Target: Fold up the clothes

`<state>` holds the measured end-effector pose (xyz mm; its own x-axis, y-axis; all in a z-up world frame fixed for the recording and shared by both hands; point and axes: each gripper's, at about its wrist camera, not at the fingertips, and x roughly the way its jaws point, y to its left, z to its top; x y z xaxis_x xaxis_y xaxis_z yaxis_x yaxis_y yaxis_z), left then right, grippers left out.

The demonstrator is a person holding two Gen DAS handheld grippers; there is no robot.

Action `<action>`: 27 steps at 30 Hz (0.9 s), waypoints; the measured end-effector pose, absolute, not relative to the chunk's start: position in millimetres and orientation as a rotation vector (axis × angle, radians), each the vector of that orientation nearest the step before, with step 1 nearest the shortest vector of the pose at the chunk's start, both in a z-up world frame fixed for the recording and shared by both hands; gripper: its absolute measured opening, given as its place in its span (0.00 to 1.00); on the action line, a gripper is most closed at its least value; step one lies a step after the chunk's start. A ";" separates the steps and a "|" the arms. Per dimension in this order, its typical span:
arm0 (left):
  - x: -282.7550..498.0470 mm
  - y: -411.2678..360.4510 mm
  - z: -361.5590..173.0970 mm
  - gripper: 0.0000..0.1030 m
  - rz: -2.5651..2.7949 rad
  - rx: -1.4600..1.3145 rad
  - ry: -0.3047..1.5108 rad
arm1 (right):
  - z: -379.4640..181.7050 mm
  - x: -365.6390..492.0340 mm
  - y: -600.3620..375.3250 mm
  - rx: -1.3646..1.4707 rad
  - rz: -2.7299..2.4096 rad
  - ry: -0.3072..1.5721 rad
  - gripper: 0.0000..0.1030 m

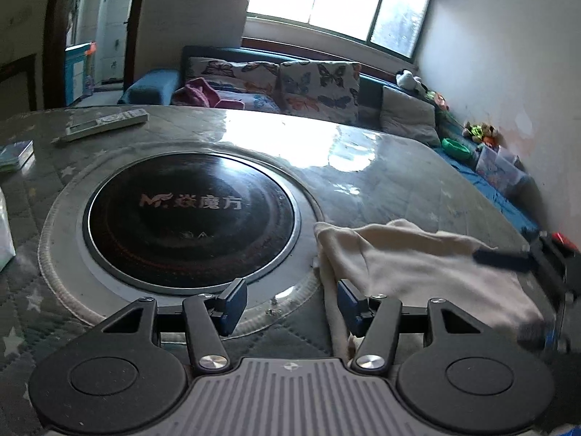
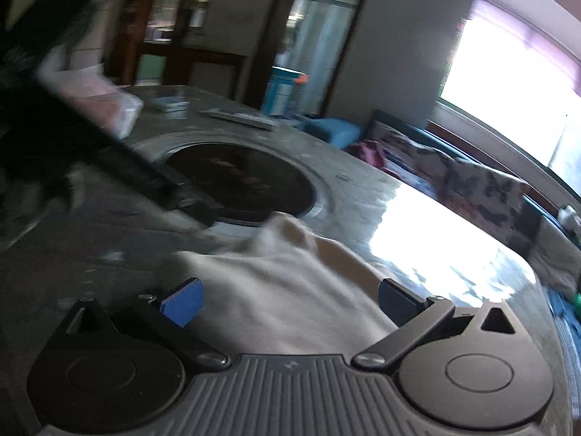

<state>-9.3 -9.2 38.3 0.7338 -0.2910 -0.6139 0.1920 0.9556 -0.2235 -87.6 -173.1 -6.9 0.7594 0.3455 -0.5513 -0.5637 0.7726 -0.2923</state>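
Observation:
A cream-white garment point(image 1: 417, 265) lies crumpled on the table to the right of the round black cooktop point(image 1: 192, 214). My left gripper point(image 1: 290, 307) is open and empty, just above the table at the garment's left edge; its right finger is over the cloth. The right gripper shows at the right edge of the left wrist view point(image 1: 537, 258), blurred, over the garment's far side. In the right wrist view my right gripper point(image 2: 290, 299) is open wide with the garment point(image 2: 290, 290) between and below its fingers, not gripped. The left gripper point(image 2: 109, 160) appears there as a dark blur.
A remote control point(image 1: 105, 123) and a small box point(image 1: 16, 152) lie at the far left of the table. A white bag point(image 1: 5, 232) stands at the left edge. A sofa with butterfly cushions point(image 1: 316, 87) runs behind the table under the window.

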 end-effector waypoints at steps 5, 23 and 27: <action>-9.3 -6.0 41.2 0.61 -0.251 -0.180 0.705 | -14.1 -100.6 -145.8 -0.569 0.605 0.489 0.84; 7.8 5.5 39.5 0.64 -0.285 -0.503 0.810 | -1.2 -90.8 -147.2 -0.473 0.655 0.521 0.11; 18.7 1.1 36.3 0.67 -0.305 -0.599 0.850 | 12.0 -85.6 -163.2 -0.371 0.662 0.531 0.10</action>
<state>18.7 1.1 36.3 0.6304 -0.4792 -0.6107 0.0180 0.7956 -0.6056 -85.6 -163.2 12.0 0.6649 0.4798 -0.5725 -0.6629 0.7322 -0.1563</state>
